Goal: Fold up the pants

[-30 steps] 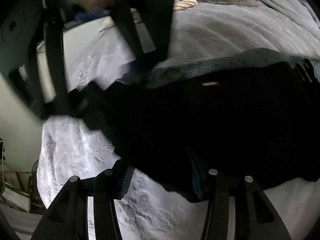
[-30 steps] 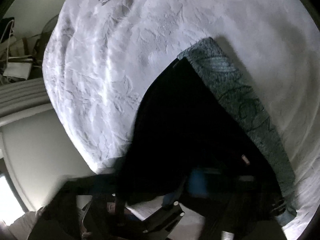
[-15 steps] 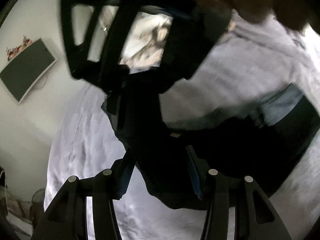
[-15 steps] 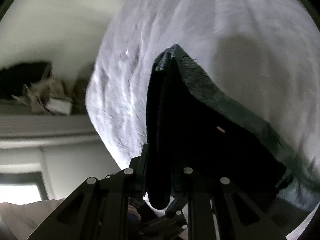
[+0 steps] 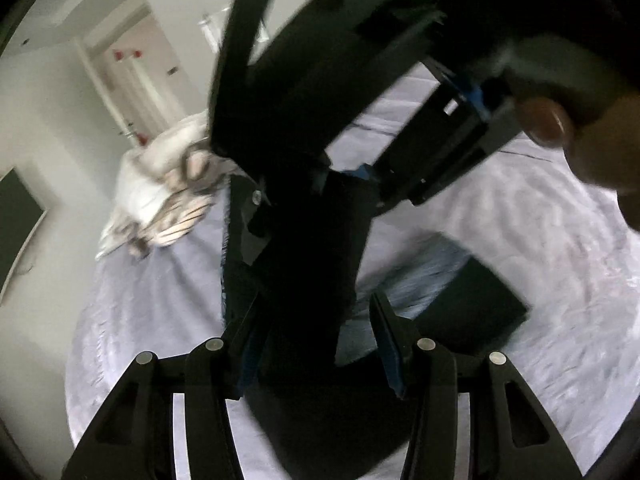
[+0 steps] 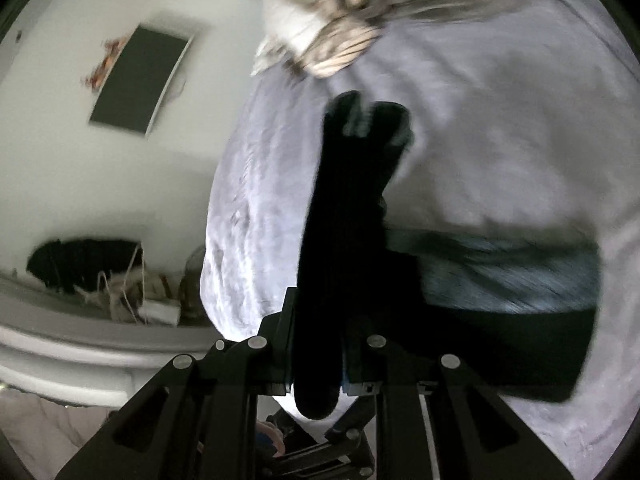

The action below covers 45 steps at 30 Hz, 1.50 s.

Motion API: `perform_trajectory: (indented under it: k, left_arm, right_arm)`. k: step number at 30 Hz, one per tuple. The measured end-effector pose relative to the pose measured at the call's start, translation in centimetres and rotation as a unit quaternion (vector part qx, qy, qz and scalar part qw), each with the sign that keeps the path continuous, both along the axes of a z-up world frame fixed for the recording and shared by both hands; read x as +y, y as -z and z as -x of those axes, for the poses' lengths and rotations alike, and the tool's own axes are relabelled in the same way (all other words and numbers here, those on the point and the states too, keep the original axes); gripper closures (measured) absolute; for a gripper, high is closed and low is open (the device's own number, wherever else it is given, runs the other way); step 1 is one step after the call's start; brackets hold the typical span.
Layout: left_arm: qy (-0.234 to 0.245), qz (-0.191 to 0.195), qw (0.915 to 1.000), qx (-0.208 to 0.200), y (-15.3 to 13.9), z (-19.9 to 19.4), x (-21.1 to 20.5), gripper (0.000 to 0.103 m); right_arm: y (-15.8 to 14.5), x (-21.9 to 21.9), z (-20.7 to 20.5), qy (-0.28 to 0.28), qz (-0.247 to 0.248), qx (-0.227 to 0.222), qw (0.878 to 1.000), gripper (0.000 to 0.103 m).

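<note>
The black pants (image 5: 312, 260) hang in a narrow doubled fold between my two grippers, above the bed. At the bottom of the left wrist view my left gripper (image 5: 318, 346) is shut on the lower bunch of cloth. My right gripper (image 5: 346, 176) comes in from above, a person's hand (image 5: 592, 152) holding it, and grips the upper end. In the right wrist view the right gripper (image 6: 320, 364) is shut on a thick roll of the pants (image 6: 344, 220). Part of the pants, with a teal-grey band (image 6: 500, 272), still lies on the sheet.
The bed has a pale lavender sheet (image 5: 520, 220) (image 6: 500, 140). A crumpled cream striped blanket (image 5: 168, 200) (image 6: 340, 20) lies at its far end. A dark wall panel (image 6: 140, 80) hangs left of the bed, and floor clutter (image 6: 120, 280) lies beside the bed's left edge.
Both grippers have risen and swung across the bed with the pants. The cloth, flat on the sheet before, now hangs in a narrow fold. Both views have turned toward the wall and blanket.
</note>
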<state>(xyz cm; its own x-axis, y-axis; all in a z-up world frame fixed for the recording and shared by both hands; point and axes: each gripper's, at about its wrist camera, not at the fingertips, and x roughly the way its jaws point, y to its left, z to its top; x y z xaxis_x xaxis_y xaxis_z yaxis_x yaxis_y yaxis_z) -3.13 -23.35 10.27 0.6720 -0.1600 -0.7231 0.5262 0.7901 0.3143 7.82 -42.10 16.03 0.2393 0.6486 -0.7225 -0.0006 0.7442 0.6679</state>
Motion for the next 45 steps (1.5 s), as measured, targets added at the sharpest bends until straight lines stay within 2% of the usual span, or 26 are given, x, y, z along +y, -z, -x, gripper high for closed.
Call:
perform_trajectory:
  k: [5, 7, 11, 15, 17, 20, 23, 24, 27, 30, 33, 34, 36, 37, 40, 42, 44, 45]
  left_arm:
    - [0.043, -0.018, 0.9988, 0.017, 3.6, 1.4, -6.5, 0.052]
    - [0.052, -0.030, 0.9978, 0.029, 5.3, 1.7, -8.5, 0.052]
    - [0.057, -0.046, 0.9948, 0.071, 8.8, 2.6, -10.1, 0.052]
    - [0.067, -0.060, 0.9915, 0.094, 11.4, 3.6, -10.9, 0.052]
    - [0.078, -0.070, 0.9892, 0.103, 12.4, 3.7, -11.0, 0.052]
    - [0.094, -0.078, 0.9870, 0.104, 12.2, 4.5, -11.0, 0.052]
    - [0.094, -0.064, 0.9870, 0.113, 10.7, 4.6, -9.7, 0.035]
    - [0.090, -0.057, 0.9878, 0.113, 10.2, 4.6, -9.1, 0.034]
    - [0.065, -0.043, 0.9898, 0.120, 8.8, 4.2, -6.4, 0.034]
    - [0.011, -0.040, 0.9914, 0.124, 8.0, 2.5, -3.1, 0.034]
    - [-0.055, -0.041, 0.9892, 0.129, 8.0, -0.6, 0.5, 0.034]
    - [-0.082, -0.042, 0.9869, 0.133, 8.3, -1.5, 1.7, 0.034]
    - [-0.134, -0.034, 0.9789, 0.150, 8.9, -4.3, 4.0, 0.034]
    - [-0.157, -0.021, 0.9743, 0.160, 9.2, -5.3, 4.9, 0.034]
    - [-0.204, 0.015, 0.9580, 0.201, 10.6, -7.5, 7.2, 0.034]
    - [-0.217, 0.035, 0.9480, 0.230, 11.9, -8.4, 8.1, 0.034]
    - [-0.222, 0.049, 0.9443, 0.238, 12.5, -8.1, 8.2, 0.034]
    - [-0.220, 0.053, 0.9438, 0.240, 12.6, -8.2, 8.2, 0.034]
  right_arm:
    - [2.8, -6.9, 3.4, 0.051, -0.011, 0.012, 0.999, 0.085]
    - [5.0, -8.9, 4.3, 0.069, -0.013, 0.022, 0.997, 0.085]
    - [9.8, -11.6, 5.7, 0.093, -0.017, 0.052, 0.994, 0.085]
    - [13.4, -12.7, 7.0, 0.104, -0.014, 0.077, 0.991, 0.085]
    - [14.8, -13.1, 7.5, 0.111, -0.005, 0.092, 0.990, 0.080]
    - [15.9, -13.9, 7.9, 0.127, -0.003, 0.102, 0.987, 0.077]
    - [14.9, -14.2, 8.0, 0.129, 0.029, 0.094, 0.987, 0.075]
    - [14.6, -14.3, 8.0, 0.129, 0.044, 0.094, 0.986, 0.075]
    - [13.7, -14.9, 8.5, 0.142, 0.066, 0.096, 0.983, 0.075]
    - [12.8, -15.8, 9.6, 0.163, 0.074, 0.098, 0.979, 0.075]
    - [11.7, -16.0, 9.8, 0.172, 0.087, 0.085, 0.978, 0.075]
    - [11.4, -16.2, 9.8, 0.171, 0.088, 0.078, 0.978, 0.075]
    - [10.8, -15.8, 8.2, 0.172, 0.092, 0.060, 0.979, 0.059]
    - [10.5, -15.6, 7.3, 0.175, 0.094, 0.054, 0.979, 0.047]
    - [10.5, -14.9, 3.8, 0.173, 0.085, 0.034, 0.981, 0.047]
    - [11.0, -14.5, 1.6, 0.173, 0.096, 0.033, 0.980, 0.047]
    - [11.9, -14.3, -0.1, 0.173, 0.105, 0.039, 0.979, 0.049]
    - [12.6, -14.2, -0.9, 0.172, 0.110, 0.047, 0.978, 0.056]
